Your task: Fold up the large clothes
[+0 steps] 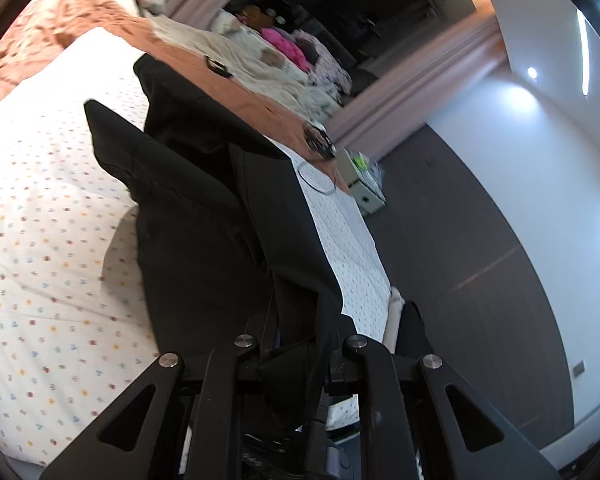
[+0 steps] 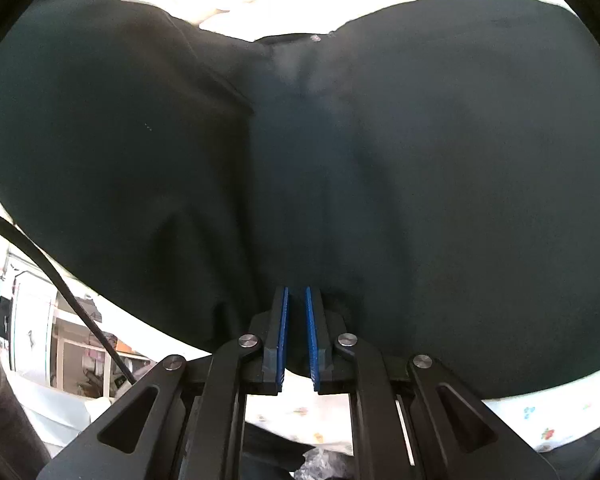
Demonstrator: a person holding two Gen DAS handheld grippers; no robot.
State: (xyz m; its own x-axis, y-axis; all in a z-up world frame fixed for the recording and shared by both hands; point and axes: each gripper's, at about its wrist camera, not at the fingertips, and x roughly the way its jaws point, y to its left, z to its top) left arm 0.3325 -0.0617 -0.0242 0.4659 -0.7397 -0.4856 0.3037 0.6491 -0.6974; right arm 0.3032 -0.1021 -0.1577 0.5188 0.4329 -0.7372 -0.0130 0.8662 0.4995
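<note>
Left wrist view: left hand-held gripper (image 1: 300, 356) pinches black trousers (image 1: 204, 216); right hand-held gripper (image 2: 296, 320) closed on them; fabric could slip, spoiling the fold.

Black garment (image 1: 204, 216); white floral-dotted sheet (image 1: 40, 240); orange blanket (image 1: 60, 20).

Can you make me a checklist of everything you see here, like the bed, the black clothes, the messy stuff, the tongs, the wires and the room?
Surface: bed with dotted white sheet; orange blanket at the far end.
Job's things: black garment spread on the sheet, one part lifted.
Clutter: heaped clothes, including pink ones.
Tongs: left tongs shut on the black garment; right tongs shut on the black garment.
Cables: black cable beside the right tongs.
Surroundings: curtains, dark floor, white wall, small white cabinet.
</note>
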